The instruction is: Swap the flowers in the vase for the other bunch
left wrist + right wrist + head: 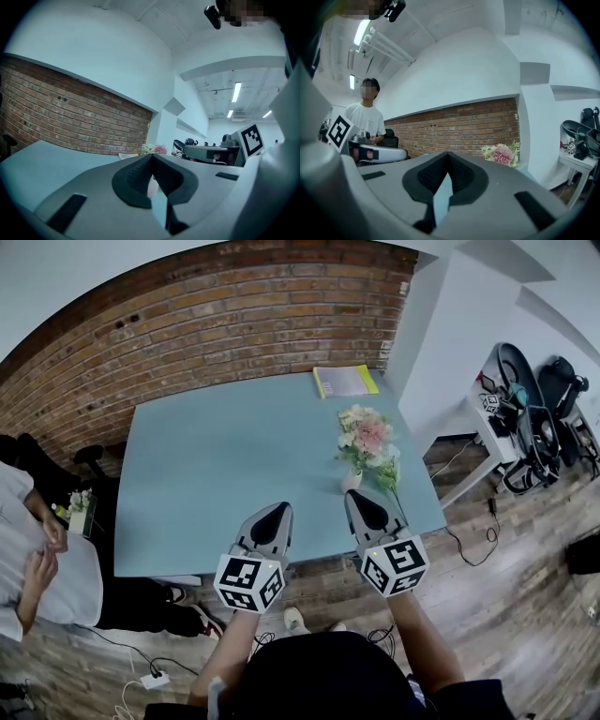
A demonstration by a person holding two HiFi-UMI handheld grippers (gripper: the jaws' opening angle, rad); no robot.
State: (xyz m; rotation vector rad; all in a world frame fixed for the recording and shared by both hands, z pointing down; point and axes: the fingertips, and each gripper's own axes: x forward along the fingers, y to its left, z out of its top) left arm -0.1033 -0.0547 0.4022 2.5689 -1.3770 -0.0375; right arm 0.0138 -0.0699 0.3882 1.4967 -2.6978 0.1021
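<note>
1. A vase (351, 481) of pink and white flowers (367, 439) stands on the right side of the blue table (225, 456), not far from its near edge.
2. A second bunch (80, 501), small and pale, sits off the table at the far left, beside a seated person (37, 568).
3. The left gripper (279, 509) hangs over the table's near edge, left of the vase and apart from it. Its jaws are clenched tip to tip, with nothing between them (151, 158).
4. The right gripper (359, 495) is just on the near side of the vase. Its jaws are also clenched and empty (448, 154), and the flowers (501, 154) show beyond them to the right.
5. A yellow book (345, 381) lies at the table's far right corner.
6. A brick wall (187, 315) runs behind the table.
</note>
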